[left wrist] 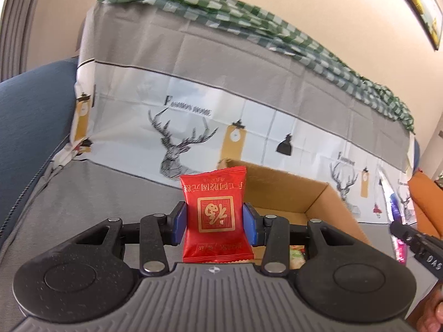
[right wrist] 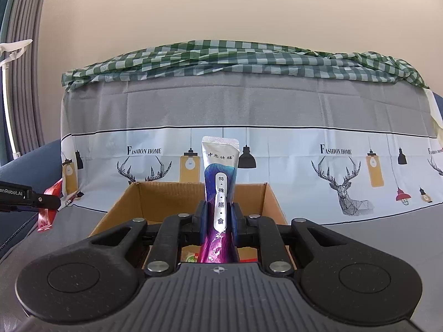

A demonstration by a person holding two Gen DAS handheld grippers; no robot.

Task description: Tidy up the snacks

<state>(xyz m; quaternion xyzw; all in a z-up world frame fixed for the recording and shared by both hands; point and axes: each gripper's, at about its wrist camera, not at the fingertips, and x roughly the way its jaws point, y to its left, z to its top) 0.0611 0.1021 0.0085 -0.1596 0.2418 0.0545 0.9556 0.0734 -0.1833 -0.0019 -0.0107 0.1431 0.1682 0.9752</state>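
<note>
On grey deer-print sofa cover (right wrist: 277, 110), beige wall behind: open cardboard box (right wrist: 272, 202). My left gripper (left wrist: 214, 218) clamps red snack packet (left wrist: 216, 207); right gripper (right wrist: 220, 218) pinches silver-purple sachet (right wrist: 220, 182) above box.

Draped over the sofa back: a grey cover (right wrist: 249, 105) printed with deer heads, hanging lamps and "Fashion Home". Bunched along the top, a green checked cloth (right wrist: 243, 58). Behind, a plain beige wall (right wrist: 221, 8); at left, a grey curtain (right wrist: 25, 83).

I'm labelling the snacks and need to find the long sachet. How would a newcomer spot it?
Start at the open cardboard box on the grey-covered sofa. Directly above it, the right gripper holds a slim stick sachet upright: silver top, purple-pink bottom, unlike the square red packet.
</note>
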